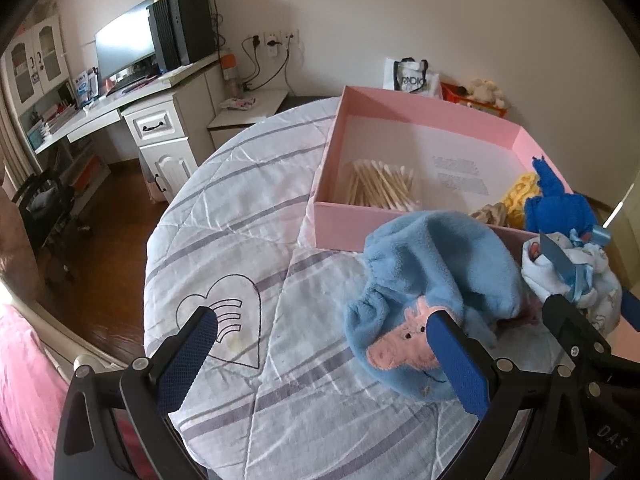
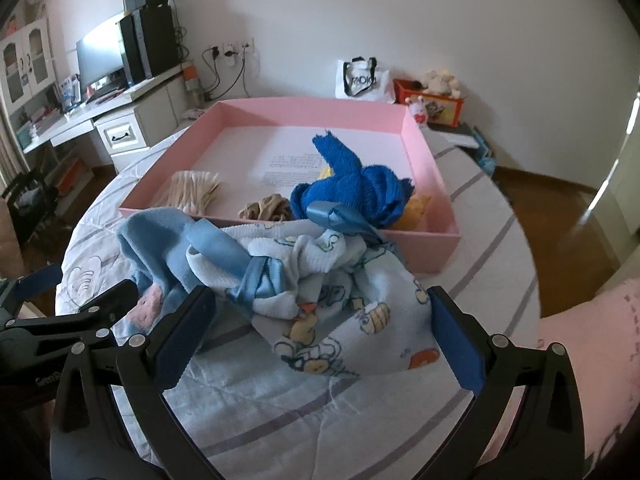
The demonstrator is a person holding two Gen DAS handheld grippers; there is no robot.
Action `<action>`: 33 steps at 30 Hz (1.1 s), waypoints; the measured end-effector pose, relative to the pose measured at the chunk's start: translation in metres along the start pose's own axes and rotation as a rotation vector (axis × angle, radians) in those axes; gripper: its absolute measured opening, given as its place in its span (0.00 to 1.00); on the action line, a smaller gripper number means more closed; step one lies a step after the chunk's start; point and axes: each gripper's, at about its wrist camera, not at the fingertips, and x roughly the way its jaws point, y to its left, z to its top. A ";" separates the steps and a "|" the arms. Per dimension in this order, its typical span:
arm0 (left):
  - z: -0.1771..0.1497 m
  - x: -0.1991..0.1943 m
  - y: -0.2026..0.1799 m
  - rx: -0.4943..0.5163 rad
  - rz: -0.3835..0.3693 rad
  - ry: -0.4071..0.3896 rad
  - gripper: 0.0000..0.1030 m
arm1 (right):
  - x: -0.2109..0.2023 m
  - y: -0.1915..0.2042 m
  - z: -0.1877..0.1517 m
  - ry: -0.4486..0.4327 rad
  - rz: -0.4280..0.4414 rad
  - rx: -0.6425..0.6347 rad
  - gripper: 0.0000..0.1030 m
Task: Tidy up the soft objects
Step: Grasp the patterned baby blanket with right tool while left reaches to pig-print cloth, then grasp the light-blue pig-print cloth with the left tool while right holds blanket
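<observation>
Both tools sit nearest the lens. Left tool (image 1: 320,336) spread wide, its right finger lying over the pig patch of a blue fleece hat (image 1: 428,304), nothing pinched. Right tool (image 2: 320,312) also spread, its fingers either side of a printed baby cloth (image 2: 352,320) tied with blue satin ribbon (image 2: 256,280), not closed on it.

Bed quilt (image 1: 240,240), white with grey stripes, carries everything. Pink box (image 2: 432,168) sits toward the far edge of the bed. Hat and cloth lie bunched together just before the box's near wall. Inside the box: royal-blue towel (image 2: 356,188) at the near right, yellow knit (image 1: 520,192) beside it, beige stockings (image 2: 266,208), cotton swabs (image 1: 380,184) at the near left.
</observation>
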 end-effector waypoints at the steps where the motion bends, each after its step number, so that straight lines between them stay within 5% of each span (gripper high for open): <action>1: 0.000 0.001 -0.001 0.000 -0.005 0.001 1.00 | 0.000 0.000 0.000 -0.003 -0.001 0.000 0.96; 3: -0.001 0.000 -0.002 0.003 -0.002 -0.002 1.00 | -0.003 0.000 0.000 -0.008 -0.003 -0.007 0.83; 13: -0.011 -0.027 -0.018 0.031 -0.051 -0.042 1.00 | -0.022 -0.015 -0.006 -0.027 0.047 0.039 0.56; 33: 0.006 -0.001 -0.034 0.045 -0.164 0.047 0.96 | -0.021 -0.048 -0.005 -0.034 -0.032 0.099 0.55</action>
